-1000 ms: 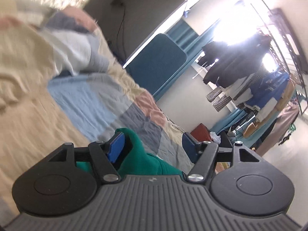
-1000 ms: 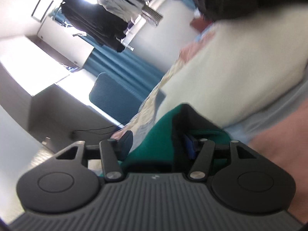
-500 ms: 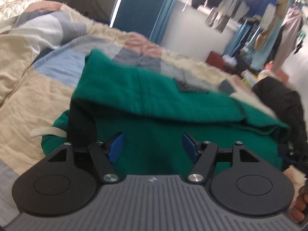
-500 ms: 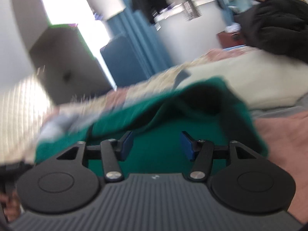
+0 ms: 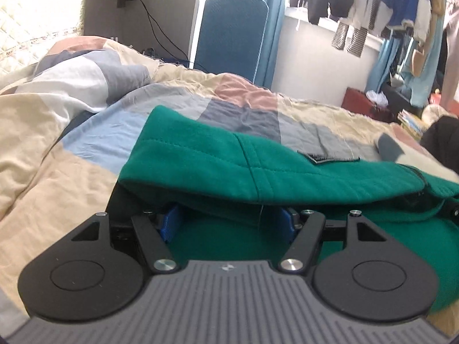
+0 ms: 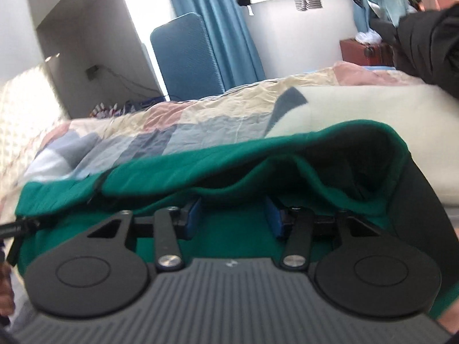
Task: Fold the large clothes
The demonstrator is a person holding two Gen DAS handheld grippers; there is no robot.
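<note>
A green sweatshirt (image 5: 229, 169) with a black lining lies folded on the patchwork bedspread (image 5: 71, 149). Its upper layer drapes over both grippers like a flap. My left gripper (image 5: 231, 223) is open, its blue pads (image 5: 172, 223) wide apart under the flap at the garment's left end. My right gripper (image 6: 232, 218) is open too, its blue pads (image 6: 192, 218) apart under the flap of the same sweatshirt (image 6: 218, 166) near its right end. The fingertips are hidden by the cloth.
A blue chair back (image 5: 232, 34) stands behind the bed by teal curtains. Clothes hang on a rack (image 5: 373, 5) at the back right. A black garment (image 6: 430, 46) lies on a cream pillow (image 6: 373, 114) at the right. A wall socket with cables (image 5: 129, 0) is at the back left.
Both grippers swung down from raised, tilted poses to the bed. Their jaws opened and let go of the green cloth, which now lies folded and draped over them.
</note>
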